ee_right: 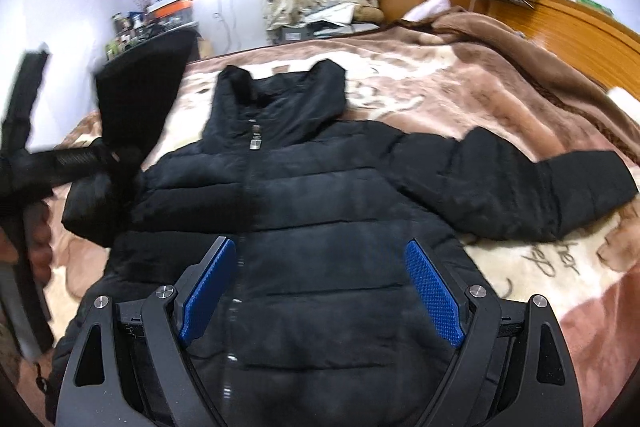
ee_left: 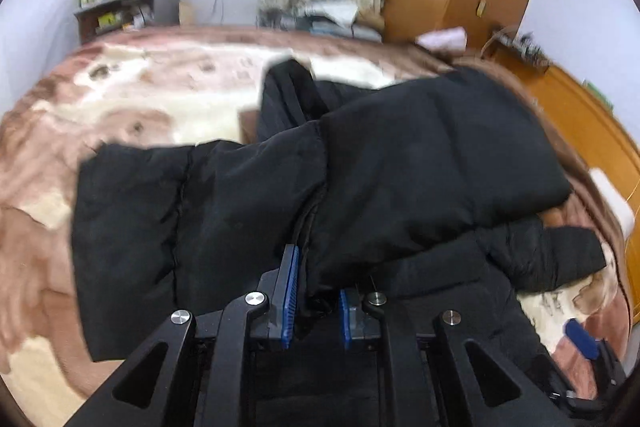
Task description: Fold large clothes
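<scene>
A black padded jacket (ee_right: 304, 203) lay front-up on the bed, hood toward the far edge, zip closed down its middle. Its one sleeve (ee_right: 532, 187) stretched flat across the blanket (ee_right: 460, 87) toward the headboard side; the other sleeve (ee_left: 400, 155) was raised off the bed and carried over the body of the garment. The left gripper (ee_left: 318, 291) was nearly closed, its blue pads pinching a fold of that lifted sleeve's fabric. The right gripper (ee_right: 320, 291) hovered above the lower front of the jacket with its jaws wide apart, holding nothing. Judged risks: the pinch took only a thin fold of slippery, puffy cloth, so the sleeve could slide free mid-swing and drop crooked; the bulky filling could spring the fold back open once released; and, with no gripper pinning the body, a pull on the sleeve could drag the whole jacket across the blanket toward the near edge.
</scene>
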{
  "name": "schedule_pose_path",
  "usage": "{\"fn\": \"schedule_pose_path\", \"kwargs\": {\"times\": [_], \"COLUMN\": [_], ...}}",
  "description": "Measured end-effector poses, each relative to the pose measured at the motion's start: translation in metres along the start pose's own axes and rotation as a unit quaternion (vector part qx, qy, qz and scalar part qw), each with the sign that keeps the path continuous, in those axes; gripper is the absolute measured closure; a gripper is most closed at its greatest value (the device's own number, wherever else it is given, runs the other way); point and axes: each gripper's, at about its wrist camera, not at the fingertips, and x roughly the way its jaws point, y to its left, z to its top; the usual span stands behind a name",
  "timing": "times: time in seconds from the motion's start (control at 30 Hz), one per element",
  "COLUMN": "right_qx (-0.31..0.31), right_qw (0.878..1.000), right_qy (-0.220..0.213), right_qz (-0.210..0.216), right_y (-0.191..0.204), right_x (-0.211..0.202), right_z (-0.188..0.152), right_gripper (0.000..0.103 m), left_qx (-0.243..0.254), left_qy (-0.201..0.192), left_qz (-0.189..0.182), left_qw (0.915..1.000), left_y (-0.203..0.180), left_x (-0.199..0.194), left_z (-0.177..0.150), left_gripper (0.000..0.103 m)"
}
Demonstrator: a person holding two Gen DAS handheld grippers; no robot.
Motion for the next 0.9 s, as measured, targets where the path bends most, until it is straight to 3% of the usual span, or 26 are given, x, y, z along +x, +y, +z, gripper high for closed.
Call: {"fn": "schedule_pose_path", "kwargs": {"times": [0.1, 0.27, 0.37, 0.43, 0.47, 0.5, 0.53, 0.73, 0.83, 0.9], "right_qx": [0.009, 0.014, 0.024, 0.03, 0.031, 0.03, 0.03, 0.033, 0.034, 0.026], "right_qw": [1.0, 0.999, 0.999, 0.999, 0.999, 0.999, 0.999, 0.997, 0.995, 0.994], "right_qy": [0.005, 0.019, 0.029, 0.034, 0.038, 0.043, 0.044, 0.052, 0.072, 0.08], "right_qz": [-0.011, -0.026, -0.022, -0.017, -0.012, -0.005, 0.005, 0.044, 0.064, 0.067], "right_y": [-0.017, -0.036, -0.042, -0.042, -0.042, -0.04, -0.039, -0.031, -0.021, -0.011], "right_x": [0.0, 0.009, 0.016, 0.022, 0.026, 0.03, 0.032, 0.066, 0.093, 0.108], "right_z": [-0.004, -0.007, -0.009, -0.009, -0.008, -0.006, -0.004, 0.014, 0.02, 0.022], "right_gripper": [0.016, 0.016, 0.016, 0.016, 0.016, 0.016, 0.016, 0.016, 0.016, 0.016], "left_qx": [-0.006, 0.018, 0.01, 0.014, 0.017, 0.019, 0.019, 0.019, 0.03, 0.035], "left_qy": [0.041, 0.065, 0.088, 0.087, 0.088, 0.088, 0.088, 0.072, 0.046, 0.027], "left_qz": [0.0, 0.014, 0.003, -0.019, -0.03, -0.039, -0.046, -0.067, -0.034, 0.015], "left_qw": [0.9991, 0.9976, 0.996, 0.9959, 0.9956, 0.9951, 0.9949, 0.995, 0.9979, 0.9989], "left_y": [-0.013, -0.025, -0.02, -0.018, -0.017, -0.016, -0.015, 0.016, 0.04, 0.06], "left_x": [0.04, 0.07, 0.081, 0.082, 0.08, 0.076, 0.072, 0.022, -0.005, -0.013], "left_z": [-0.007, -0.029, -0.028, -0.027, -0.027, -0.03, -0.03, -0.025, -0.019, -0.013], "left_gripper": [0.086, 0.085, 0.077, 0.061, 0.054, 0.041, 0.037, 0.024, 0.018, 0.018]}}
